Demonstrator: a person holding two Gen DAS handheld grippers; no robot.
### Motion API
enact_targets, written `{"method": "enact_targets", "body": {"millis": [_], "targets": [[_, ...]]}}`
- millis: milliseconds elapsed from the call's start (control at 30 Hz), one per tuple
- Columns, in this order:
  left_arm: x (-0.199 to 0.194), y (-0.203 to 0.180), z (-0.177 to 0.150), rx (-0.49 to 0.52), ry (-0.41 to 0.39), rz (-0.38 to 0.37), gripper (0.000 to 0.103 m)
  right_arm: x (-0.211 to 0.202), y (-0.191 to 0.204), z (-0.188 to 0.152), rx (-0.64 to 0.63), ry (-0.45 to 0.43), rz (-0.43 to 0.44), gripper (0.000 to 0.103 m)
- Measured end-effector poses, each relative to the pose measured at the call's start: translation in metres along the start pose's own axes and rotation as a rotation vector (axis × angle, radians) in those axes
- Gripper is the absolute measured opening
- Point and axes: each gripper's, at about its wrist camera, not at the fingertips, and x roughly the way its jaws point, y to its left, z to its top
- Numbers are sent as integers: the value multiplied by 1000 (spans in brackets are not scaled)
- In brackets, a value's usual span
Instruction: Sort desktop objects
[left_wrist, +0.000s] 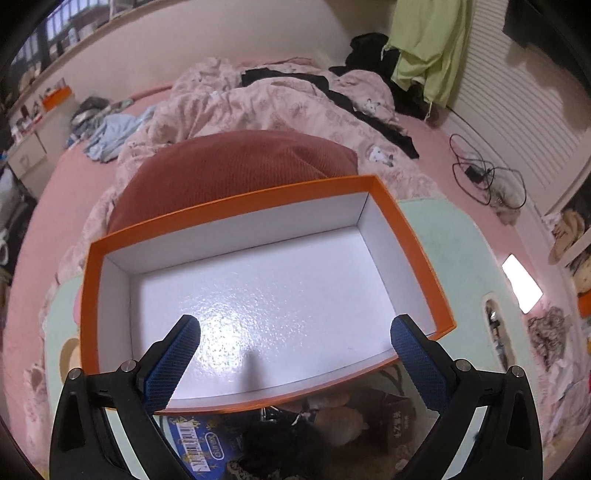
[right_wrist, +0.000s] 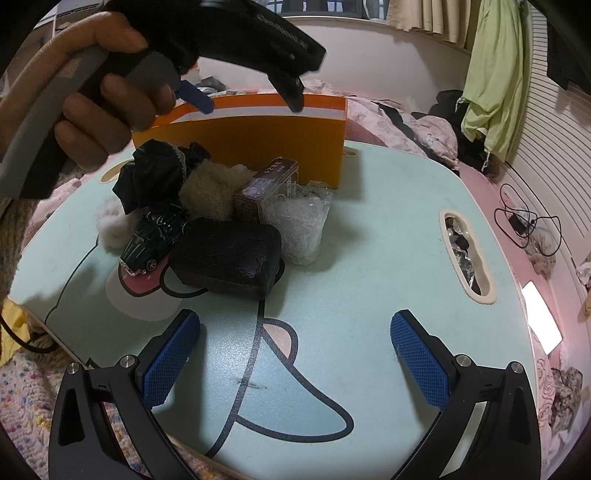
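Note:
An orange box with a bare white inside stands at the far edge of the mint-green lap table. My left gripper hangs open over it, a hand holding it in the right wrist view. In front of the box lies a pile: a black block, a green toy car, a beige fluffy ball, a brown carton, a clear plastic bag and black cloth. My right gripper is open above the near table, holding nothing.
A blue barcoded packet shows under the left gripper. The table has a handle slot at its right. Beyond are a red-brown cushion, a pink quilt, black cables and a lit phone on the bed.

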Motion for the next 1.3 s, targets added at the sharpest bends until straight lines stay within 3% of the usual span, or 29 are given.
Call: {"method": "enact_targets", "body": {"millis": [600, 733, 833, 933, 1033, 1167, 1300], "targets": [[2, 8, -9, -17, -54, 10, 103, 0, -2, 0, 0, 0, 1, 103], [-13, 11, -10, 0, -118, -9, 103, 0, -2, 0, 0, 0, 1, 103], [-43, 25, -15, -44, -199, -72, 103, 0, -2, 0, 0, 0, 1, 103], [-74, 41, -31, -58, -271, -130, 103, 0, -2, 0, 1, 0, 1, 103], [-95, 52, -68, -18, -332, -118, 103, 1, -4, 0, 2, -1, 0, 103], [-92, 59, -126, 66, -304, -112, 103, 0, -4, 0, 1, -1, 0, 103], [-81, 70, -165, 54, -277, -96, 103, 1, -4, 0, 1, -1, 0, 103]]}}
